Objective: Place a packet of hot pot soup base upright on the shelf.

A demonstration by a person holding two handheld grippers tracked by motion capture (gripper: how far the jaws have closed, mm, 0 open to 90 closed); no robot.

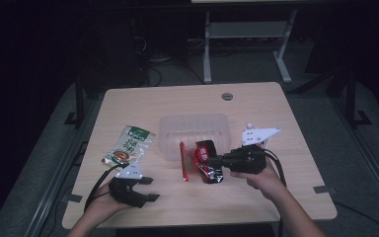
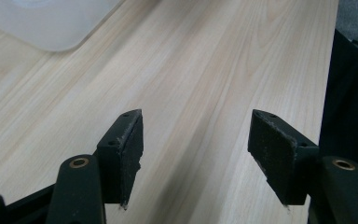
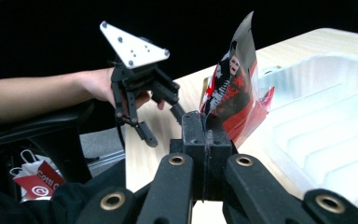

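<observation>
right fingers clamp the red-black packet; left fingers spread wide, holding nothing.

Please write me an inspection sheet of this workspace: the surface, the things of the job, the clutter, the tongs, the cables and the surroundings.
Surface: light wooden table, with a round grommet near the far edge.
Job's things: red and black packet pinched at its edge in the right tongs, beside the clear plastic tub.
Clutter: green snack pouch lying flat left of the tub; red stick packet on the table at the tub's near wall.
Tongs: left tongs open over bare wood, nothing between the jaws; right tongs shut on the packet.
Cables: black cable trailing from the left tongs; another from the right.
Surroundings: dark room, white desk frame behind, grey floor.
</observation>
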